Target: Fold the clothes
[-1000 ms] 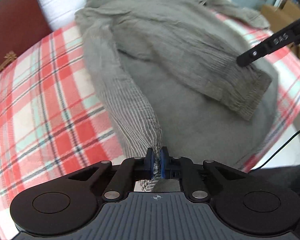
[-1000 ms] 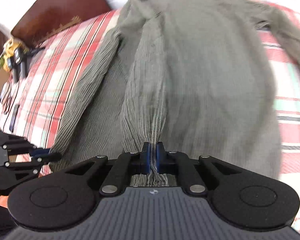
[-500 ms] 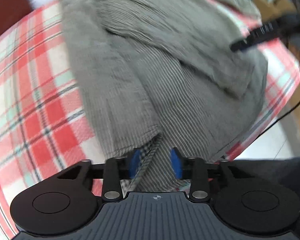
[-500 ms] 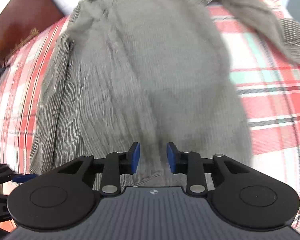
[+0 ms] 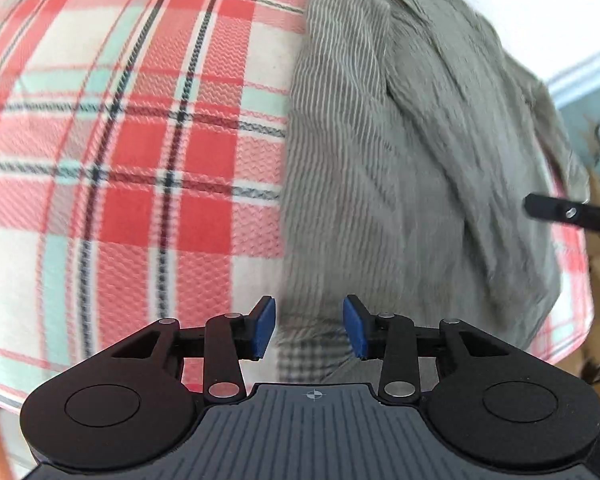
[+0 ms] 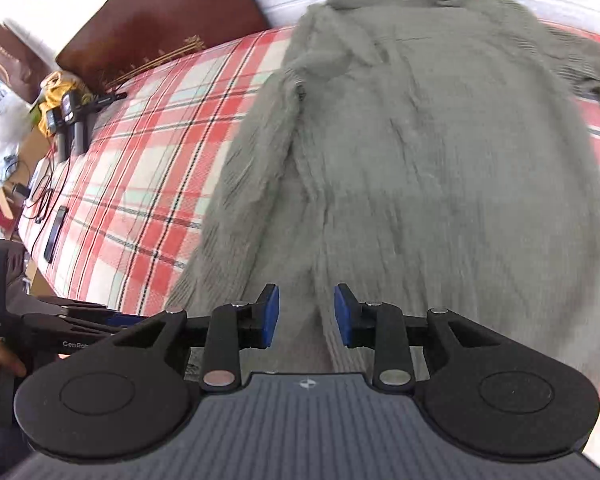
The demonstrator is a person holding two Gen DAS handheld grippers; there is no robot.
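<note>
Grey sweater (image 6: 440,184), sleeves folded in, on plaid blanket (image 5: 120,140). Left gripper (image 5: 310,330) closing, right gripper (image 6: 306,316) part-open; both empty. Risk: loose sleeves slipping, unfolding.

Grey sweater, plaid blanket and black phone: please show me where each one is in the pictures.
grey sweater (image 6: 440,168), right wrist view, middle of its body.
plaid blanket (image 5: 140,140), left wrist view, bare part left of the sweater.
black phone (image 6: 55,233), right wrist view, middle of its screen.
</note>
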